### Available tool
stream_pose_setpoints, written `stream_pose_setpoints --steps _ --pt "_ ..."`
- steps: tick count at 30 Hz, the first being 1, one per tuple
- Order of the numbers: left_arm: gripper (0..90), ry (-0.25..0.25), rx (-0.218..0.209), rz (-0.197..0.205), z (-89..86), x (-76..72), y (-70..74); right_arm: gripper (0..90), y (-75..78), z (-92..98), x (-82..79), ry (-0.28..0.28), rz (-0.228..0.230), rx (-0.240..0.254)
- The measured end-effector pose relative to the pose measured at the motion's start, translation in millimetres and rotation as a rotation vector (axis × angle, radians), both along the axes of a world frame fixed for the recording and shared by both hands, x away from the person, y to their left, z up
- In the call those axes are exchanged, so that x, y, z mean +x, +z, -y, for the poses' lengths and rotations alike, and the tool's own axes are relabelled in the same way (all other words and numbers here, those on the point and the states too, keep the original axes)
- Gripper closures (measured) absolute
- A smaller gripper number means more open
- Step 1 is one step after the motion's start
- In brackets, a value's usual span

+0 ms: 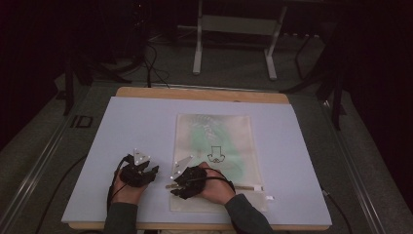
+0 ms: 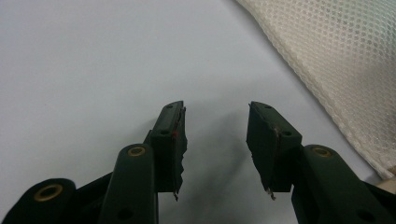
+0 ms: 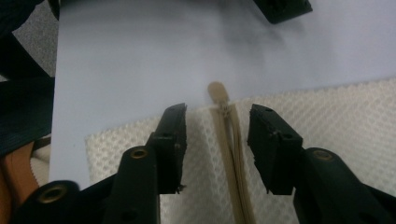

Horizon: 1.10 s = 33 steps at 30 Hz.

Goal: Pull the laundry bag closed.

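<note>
A pale mesh zipper bag (image 1: 214, 146) with a green item and a black printed figure inside lies flat on the lavender mat (image 1: 146, 117). Its tan zipper (image 1: 243, 186) runs across the near end. My right gripper (image 1: 175, 185) points left over the bag's near left corner. In the right gripper view its jaws (image 3: 217, 128) stand open on either side of the zipper (image 3: 231, 154), whose pull tab (image 3: 218, 93) pokes out just past the tips. My left gripper (image 1: 146, 168) rests on the mat left of the bag. It is open (image 2: 215, 126) with nothing between its jaws, and the bag's edge (image 2: 345, 60) lies to its right.
The mat covers a wooden table (image 1: 204, 94) whose far edge shows. Behind it on the grey floor stands a white metal frame (image 1: 234, 34), with cables (image 1: 153, 68) trailing beside it. Bare mat stretches left and right of the bag.
</note>
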State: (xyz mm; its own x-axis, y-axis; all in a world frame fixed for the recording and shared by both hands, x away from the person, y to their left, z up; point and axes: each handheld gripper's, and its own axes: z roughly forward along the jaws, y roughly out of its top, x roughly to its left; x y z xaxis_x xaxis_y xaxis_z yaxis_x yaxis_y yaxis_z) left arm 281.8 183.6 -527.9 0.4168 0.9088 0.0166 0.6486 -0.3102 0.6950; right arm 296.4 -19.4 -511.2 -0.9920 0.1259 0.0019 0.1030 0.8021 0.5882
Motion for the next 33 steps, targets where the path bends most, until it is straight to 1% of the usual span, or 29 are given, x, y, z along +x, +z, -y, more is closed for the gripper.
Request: stream_pose_setpoints --steps 8,13,14,16,20,25,29,33 --pt "56.3 -0.002 0.0 -0.001 -0.1 0.1 0.0 61.5 -2.1 -8.2 2.2 -0.004 0.002 0.015" --pt "56.2 -0.001 -0.003 -0.002 -0.4 0.3 -0.2 63.7 -2.5 -14.9 4.1 -0.009 0.005 0.007" --pt "56.2 0.0 -0.003 -0.001 -0.3 0.3 -0.1 63.6 -3.4 -18.8 4.3 -0.005 0.018 -0.008" --pt "56.2 0.0 -0.003 -0.002 -0.4 0.3 -0.2 63.6 -3.2 -21.0 4.4 0.001 0.024 -0.021" --pt "56.2 0.0 -0.004 -0.003 -0.6 0.4 -0.3 63.8 -3.6 -23.1 4.5 0.0 0.03 -0.029" --pt "56.0 -0.001 -0.001 -0.008 -0.4 0.8 -0.6 66.7 -3.7 -27.1 5.6 0.006 0.045 -0.049" --pt "56.0 -0.001 -0.002 -0.008 -0.4 0.8 -0.6 67.3 -4.8 -30.4 6.1 0.009 0.047 -0.056" --pt "55.9 0.0 -0.003 -0.007 -0.8 0.8 -0.6 71.7 -7.2 -35.2 5.7 0.024 0.041 -0.06"
